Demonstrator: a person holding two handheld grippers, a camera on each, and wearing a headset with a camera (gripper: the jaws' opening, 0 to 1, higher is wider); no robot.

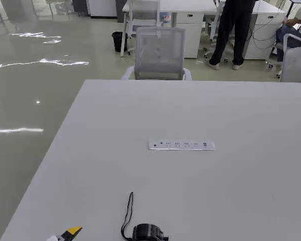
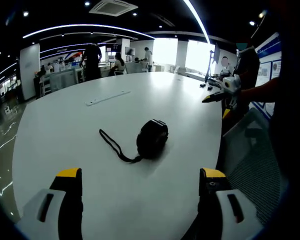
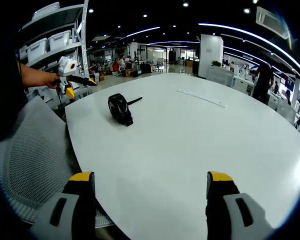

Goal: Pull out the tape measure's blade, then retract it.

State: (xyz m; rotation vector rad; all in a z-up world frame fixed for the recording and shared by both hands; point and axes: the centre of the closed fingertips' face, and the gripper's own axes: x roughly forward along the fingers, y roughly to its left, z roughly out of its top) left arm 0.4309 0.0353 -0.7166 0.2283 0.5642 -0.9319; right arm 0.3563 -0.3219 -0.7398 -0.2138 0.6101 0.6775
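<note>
Setting: open-plan office. White surface (image 1: 241,191) with flush power strip (image 1: 181,145); beyond the left claw (image 2: 140,173), rows of white desks (image 1: 189,22) and a mesh chair (image 1: 160,52); up-left of the right claw (image 3: 150,175), rack of storage bins (image 3: 50,42); ceiling strip lights (image 2: 90,25)

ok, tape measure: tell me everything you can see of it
The tape measure is a black rounded case, plastic or rubber by its look, with no blade drawn out. A thin black strap trails from it in a loop. It rests on the white table near the person's edge. The left gripper and right gripper are open, apart from it.
</note>
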